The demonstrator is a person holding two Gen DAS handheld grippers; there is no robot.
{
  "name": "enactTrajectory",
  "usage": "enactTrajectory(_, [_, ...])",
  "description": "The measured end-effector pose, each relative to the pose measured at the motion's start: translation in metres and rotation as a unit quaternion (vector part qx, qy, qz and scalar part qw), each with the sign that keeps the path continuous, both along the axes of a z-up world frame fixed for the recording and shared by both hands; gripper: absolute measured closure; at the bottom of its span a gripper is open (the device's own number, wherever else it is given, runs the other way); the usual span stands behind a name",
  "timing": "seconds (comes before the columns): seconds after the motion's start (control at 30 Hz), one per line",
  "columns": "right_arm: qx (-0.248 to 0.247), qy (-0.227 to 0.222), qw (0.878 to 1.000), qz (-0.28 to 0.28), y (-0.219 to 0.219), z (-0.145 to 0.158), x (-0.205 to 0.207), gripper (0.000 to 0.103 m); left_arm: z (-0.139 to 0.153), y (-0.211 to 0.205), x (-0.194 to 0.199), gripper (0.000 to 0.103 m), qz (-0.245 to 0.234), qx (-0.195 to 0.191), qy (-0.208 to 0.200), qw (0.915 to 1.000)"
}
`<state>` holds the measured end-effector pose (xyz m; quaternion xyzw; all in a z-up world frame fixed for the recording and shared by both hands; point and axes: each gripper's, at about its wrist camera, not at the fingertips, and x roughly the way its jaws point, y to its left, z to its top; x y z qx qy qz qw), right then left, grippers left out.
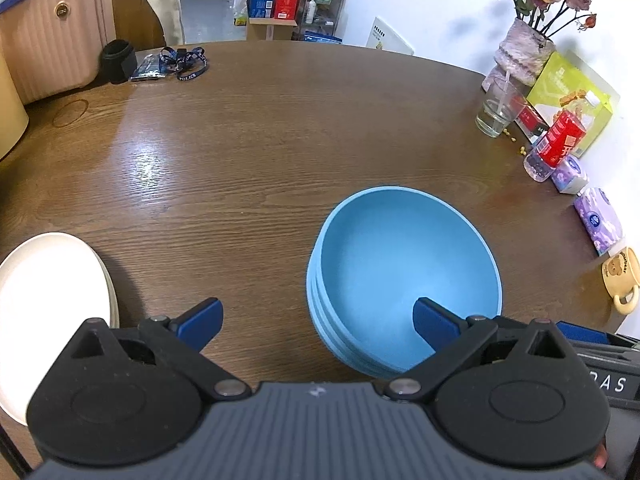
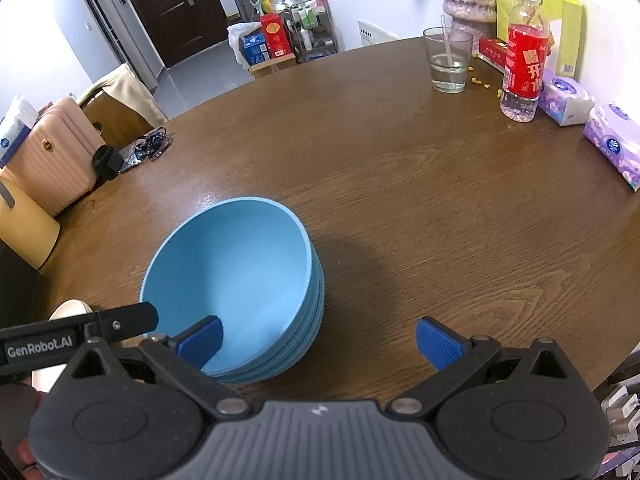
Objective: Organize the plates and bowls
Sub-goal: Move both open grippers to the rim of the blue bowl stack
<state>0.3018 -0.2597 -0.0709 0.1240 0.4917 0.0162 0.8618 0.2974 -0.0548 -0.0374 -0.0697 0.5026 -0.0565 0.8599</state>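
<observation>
**Bowls stacked on a wooden table, both grippers released**

Bowls (image 1: 404, 276), light blue and nested into one stack of several, sat upright on a brown wooden table (image 1: 248, 152) near its front edge. White plates (image 1: 52, 304) lay well apart from the stack, toward the left front edge (only partly in view).

The left gripper (image 1: 318, 322) hung spread wide and held nothing; one blue finger pad (image 1: 434, 322) hovered over the stack's near rim, the other over bare wood. From the right wrist view, the right gripper (image 2: 318, 340) was likewise spread and empty, with its left pad (image 2: 202, 340) above the near rim of the bowls. Whether either pad touched the rim could not be told.

Along the far right side of the table stood a drinking glass (image 2: 448, 60), a water bottle (image 2: 524, 56) with a red label, tissue packs (image 2: 614, 144) and a vase (image 1: 522, 52) of dried roses.
</observation>
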Motion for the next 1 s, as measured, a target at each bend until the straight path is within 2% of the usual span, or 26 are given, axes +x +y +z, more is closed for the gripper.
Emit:
enactTrajectory(0.47, [0.015,0.025,1.000,0.013,-0.008,-0.015,0.023,0.000,-0.012,-0.009,0.018,0.000,0.010,0.011,0.027,0.9995])
enactTrajectory(0.87, [0.050,0.061,0.997,0.010,-0.014,-0.042,0.041,0.001,-0.037,-0.014,0.041,0.000,0.014,0.019,0.069,0.9974])
enactTrajectory(1.0, [0.065,0.072,0.995,0.005,-0.014,-0.053,0.045,0.004,-0.043,-0.015,0.045,0.000,0.016,0.026,0.079,0.9964])
